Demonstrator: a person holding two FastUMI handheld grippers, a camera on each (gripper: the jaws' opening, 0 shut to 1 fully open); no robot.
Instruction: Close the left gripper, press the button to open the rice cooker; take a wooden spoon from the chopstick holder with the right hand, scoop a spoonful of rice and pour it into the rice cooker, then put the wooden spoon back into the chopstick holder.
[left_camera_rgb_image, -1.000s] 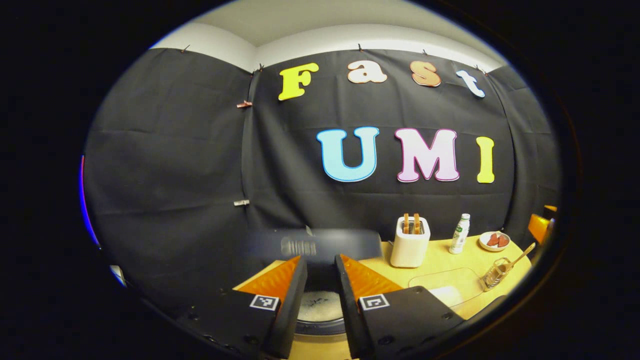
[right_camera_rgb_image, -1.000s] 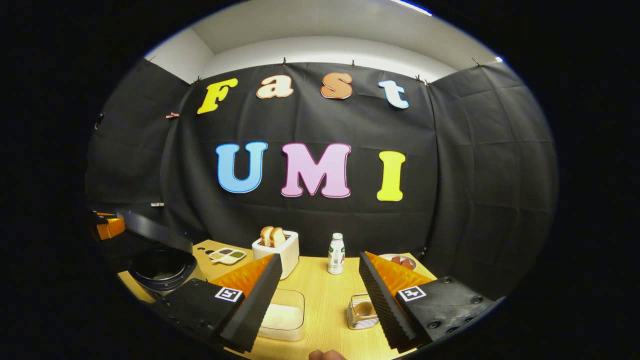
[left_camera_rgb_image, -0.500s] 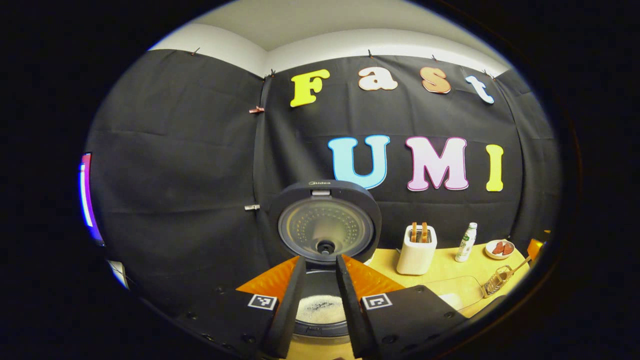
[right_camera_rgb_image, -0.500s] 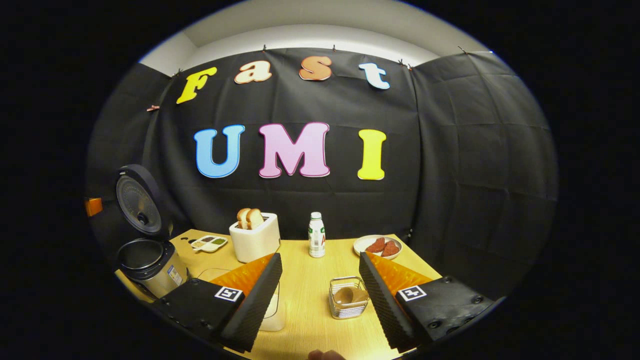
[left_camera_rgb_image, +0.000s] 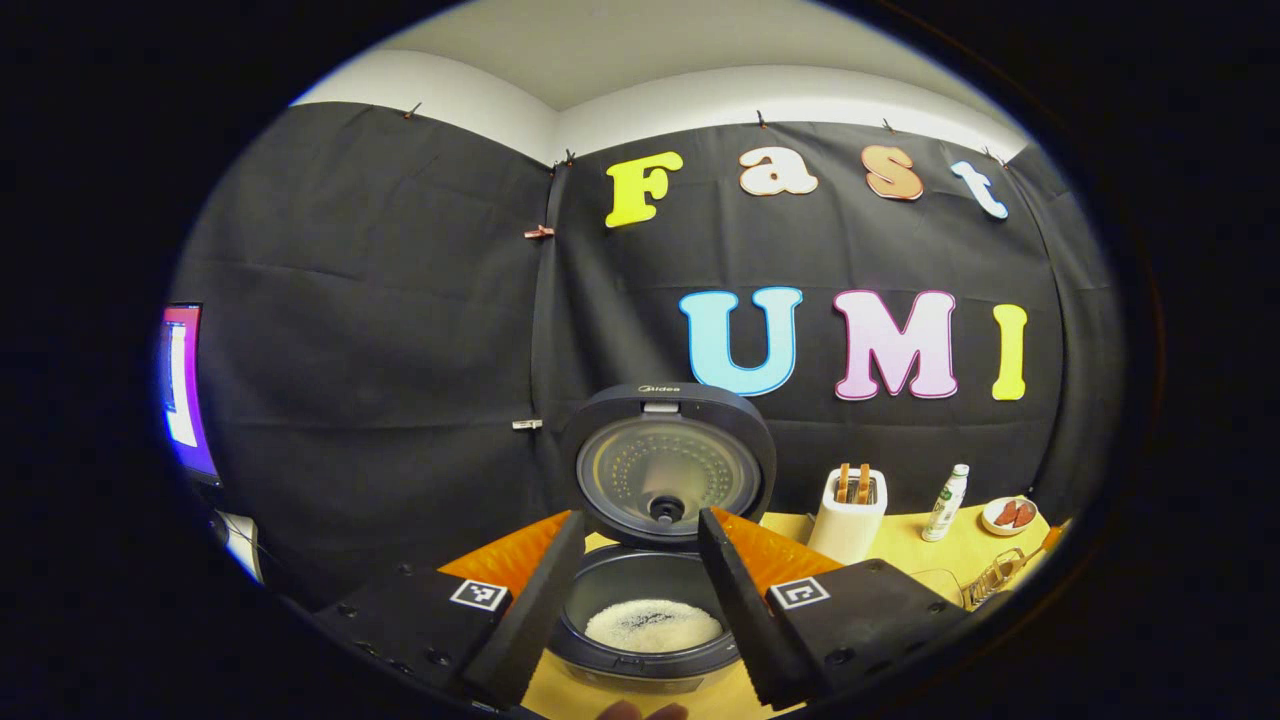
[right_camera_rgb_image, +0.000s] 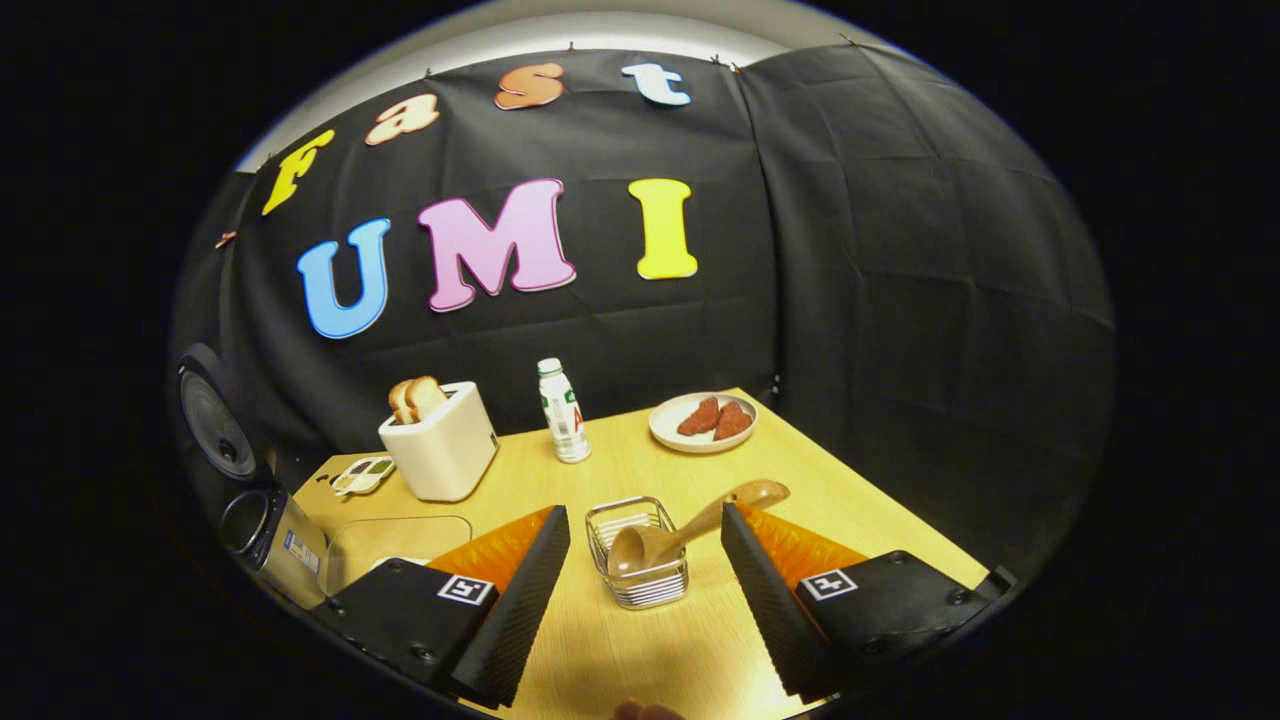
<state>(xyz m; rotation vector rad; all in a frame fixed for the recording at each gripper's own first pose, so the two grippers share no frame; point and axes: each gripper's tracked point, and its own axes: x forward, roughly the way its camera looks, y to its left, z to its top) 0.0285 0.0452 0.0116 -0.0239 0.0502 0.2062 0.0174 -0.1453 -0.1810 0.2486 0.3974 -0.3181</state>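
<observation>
In the left gripper view the rice cooker (left_camera_rgb_image: 640, 660) stands with its lid (left_camera_rgb_image: 668, 465) raised upright, and white rice lies in its pot (left_camera_rgb_image: 652, 625). My left gripper (left_camera_rgb_image: 640, 520) hangs open just in front of it, touching nothing. In the right gripper view a wire chopstick holder (right_camera_rgb_image: 640, 580) holds a wooden spoon (right_camera_rgb_image: 690, 525), bowl down, with its handle leaning to the right. My right gripper (right_camera_rgb_image: 644, 510) is open a little short of the holder, which sits between its fingers' lines. The cooker (right_camera_rgb_image: 250, 500) is at that view's far left.
A clear box (right_camera_rgb_image: 400, 545) lies between the cooker and the holder. Behind them stand a white toaster (right_camera_rgb_image: 440, 450) with bread, a small bottle (right_camera_rgb_image: 563, 410), a plate (right_camera_rgb_image: 703, 422) of red food and a small sauce dish (right_camera_rgb_image: 362, 475). The table's right edge runs close to the plate.
The cooker's lid has swung up to upright. My left gripper has drawn back and its fingers have spread. My right gripper has moved right and tipped down toward the holder and spoon.
</observation>
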